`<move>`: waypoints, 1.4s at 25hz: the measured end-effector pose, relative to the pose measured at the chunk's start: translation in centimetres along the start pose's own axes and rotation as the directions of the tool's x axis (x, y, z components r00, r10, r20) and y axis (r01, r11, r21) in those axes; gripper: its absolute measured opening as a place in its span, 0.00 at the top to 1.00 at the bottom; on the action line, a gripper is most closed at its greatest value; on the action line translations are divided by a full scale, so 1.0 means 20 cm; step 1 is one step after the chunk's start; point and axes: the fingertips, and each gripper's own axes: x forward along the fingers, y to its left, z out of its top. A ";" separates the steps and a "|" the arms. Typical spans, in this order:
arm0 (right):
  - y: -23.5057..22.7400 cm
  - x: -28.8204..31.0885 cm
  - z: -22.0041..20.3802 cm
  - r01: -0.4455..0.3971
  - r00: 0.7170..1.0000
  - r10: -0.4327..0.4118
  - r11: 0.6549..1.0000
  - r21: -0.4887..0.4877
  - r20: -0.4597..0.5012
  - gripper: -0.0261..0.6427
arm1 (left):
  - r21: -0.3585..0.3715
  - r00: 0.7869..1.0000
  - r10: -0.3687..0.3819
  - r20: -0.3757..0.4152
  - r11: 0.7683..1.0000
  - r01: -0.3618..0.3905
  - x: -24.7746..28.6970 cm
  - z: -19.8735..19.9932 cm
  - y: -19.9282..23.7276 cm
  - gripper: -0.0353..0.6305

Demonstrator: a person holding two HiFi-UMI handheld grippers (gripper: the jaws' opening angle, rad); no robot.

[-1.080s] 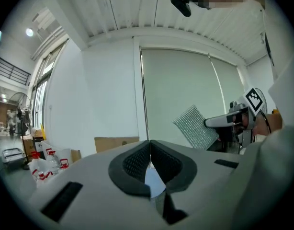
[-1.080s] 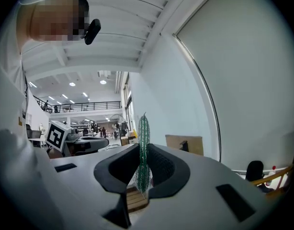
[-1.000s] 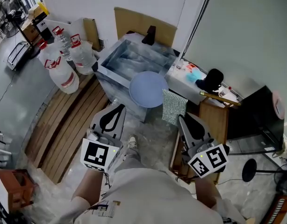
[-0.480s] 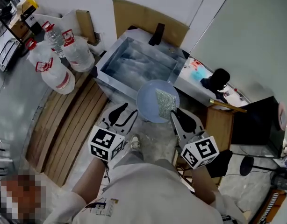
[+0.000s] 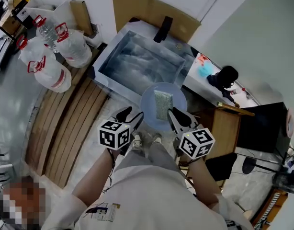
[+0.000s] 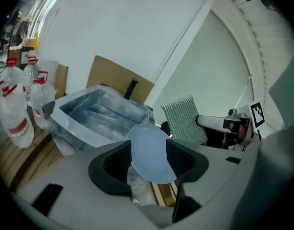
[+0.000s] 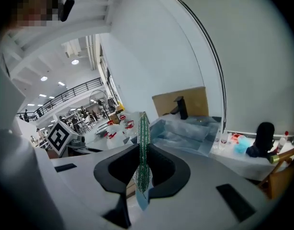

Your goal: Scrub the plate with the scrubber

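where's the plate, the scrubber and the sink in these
plate (image 6: 149,152), left gripper view, middle of its pale blue face
scrubber (image 5: 163,104), head view, centre of the mesh pad
sink (image 5: 137,63), head view, bare floor of the basin

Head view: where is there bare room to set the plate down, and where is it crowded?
Free: the sink basin, bare inside its walls, and the wooden slats between the water bottles and the sink. Crowded: the counter right of the sink, and the sink's near corner, taken by the plate and scrubber.
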 end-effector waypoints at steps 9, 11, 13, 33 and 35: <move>-0.18 0.29 -0.25 -0.043 0.984 0.070 0.986 0.161 -0.164 0.84 | -0.303 0.993 0.008 -0.114 0.952 -0.042 0.34 -0.22 0.17 0.60; -0.21 0.36 -0.32 -0.049 0.973 0.082 0.987 0.156 -0.217 0.84 | -0.346 0.992 0.008 -0.129 0.937 -0.052 0.40 -0.25 0.19 0.61; -0.22 0.42 -0.39 -0.057 0.955 0.096 0.988 0.144 -0.280 0.84 | -0.379 0.989 0.019 -0.147 0.922 -0.074 0.43 -0.29 0.21 0.62; -0.48 0.77 -0.53 -0.234 0.826 -0.191 0.740 -0.631 -0.530 0.86 | -0.369 0.976 0.102 -0.194 0.914 -0.169 0.49 -0.38 0.28 0.86; -0.58 0.78 -0.49 -0.208 0.825 -0.253 0.694 -0.689 -0.505 0.86 | -0.392 0.977 0.103 -0.188 0.904 -0.171 0.49 -0.38 0.28 0.87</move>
